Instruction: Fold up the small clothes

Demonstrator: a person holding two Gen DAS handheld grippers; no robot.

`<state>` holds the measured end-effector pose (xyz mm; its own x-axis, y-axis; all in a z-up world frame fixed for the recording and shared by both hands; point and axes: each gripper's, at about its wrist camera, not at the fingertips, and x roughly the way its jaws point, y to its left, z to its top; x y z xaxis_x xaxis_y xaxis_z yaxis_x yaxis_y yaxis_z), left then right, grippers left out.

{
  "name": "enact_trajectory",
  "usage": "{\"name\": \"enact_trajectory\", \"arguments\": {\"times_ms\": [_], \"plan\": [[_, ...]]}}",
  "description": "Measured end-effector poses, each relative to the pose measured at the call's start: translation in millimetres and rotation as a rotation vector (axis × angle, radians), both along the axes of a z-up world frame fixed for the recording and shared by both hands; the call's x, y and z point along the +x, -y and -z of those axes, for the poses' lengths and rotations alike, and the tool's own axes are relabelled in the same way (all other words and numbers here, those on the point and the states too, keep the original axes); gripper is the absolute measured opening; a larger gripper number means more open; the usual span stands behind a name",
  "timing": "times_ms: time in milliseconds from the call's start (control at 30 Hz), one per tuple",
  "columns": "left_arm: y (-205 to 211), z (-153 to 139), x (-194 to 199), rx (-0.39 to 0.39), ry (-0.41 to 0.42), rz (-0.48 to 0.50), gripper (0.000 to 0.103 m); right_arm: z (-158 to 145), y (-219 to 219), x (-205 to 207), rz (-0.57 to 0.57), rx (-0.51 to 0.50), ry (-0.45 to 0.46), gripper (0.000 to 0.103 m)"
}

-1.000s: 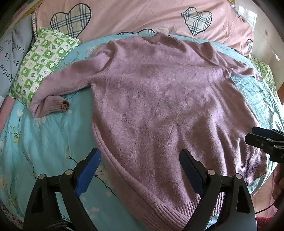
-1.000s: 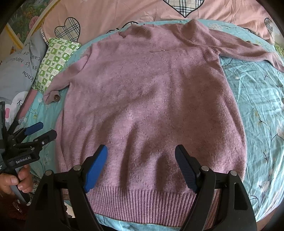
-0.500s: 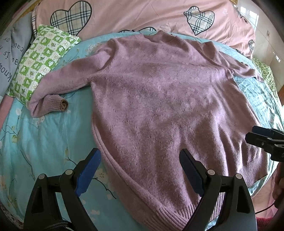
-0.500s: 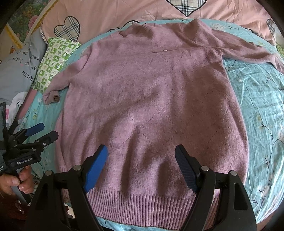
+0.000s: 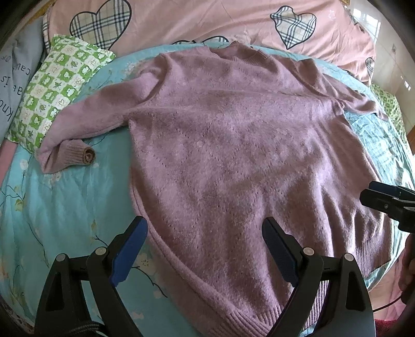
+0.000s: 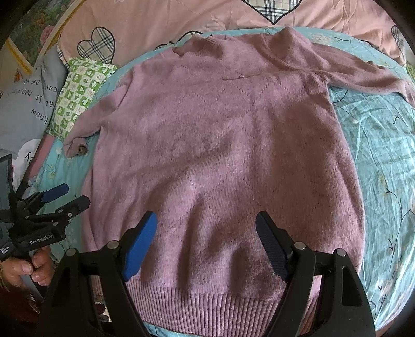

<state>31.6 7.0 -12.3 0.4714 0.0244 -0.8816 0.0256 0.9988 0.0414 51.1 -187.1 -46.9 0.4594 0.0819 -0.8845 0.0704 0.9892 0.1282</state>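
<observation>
Soft daylight is admitted from the upper right; mottled shadows are cast across the sweater (image 5: 233, 160); edges are bent and vignetted by fisheye distortion; focus is sharp

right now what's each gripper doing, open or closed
left gripper: open, holding nothing, over the sweater
right gripper: open, holding nothing

The bed (image 5: 64, 207), under a turquoise floral sheet, carries a mauve knit sweater (image 5: 233, 155) spread flat, a green checked pillow (image 5: 59, 88) and a pink heart-print quilt (image 5: 197, 23).
</observation>
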Motion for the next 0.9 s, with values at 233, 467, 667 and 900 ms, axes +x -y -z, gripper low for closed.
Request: {"name": "enact_trajectory", "arguments": {"times_ms": [233,467,667,900], "plan": [[1,-1,10,0.009,-0.004,0.0,0.091,-3,11,6,0.015,0.019,0.015,0.079],[-10,-1,35,-0.003,-0.017,-0.043,0.091,-17,56,18,0.118,0.025,0.051,0.079],[-18,-7,62,-0.001,0.003,-0.074,0.091,-31,132,32,0.275,0.068,0.107,0.079],[-22,-13,104,0.032,0.03,-0.093,0.091,-55,227,46,0.454,0.046,0.18,0.079]]}}
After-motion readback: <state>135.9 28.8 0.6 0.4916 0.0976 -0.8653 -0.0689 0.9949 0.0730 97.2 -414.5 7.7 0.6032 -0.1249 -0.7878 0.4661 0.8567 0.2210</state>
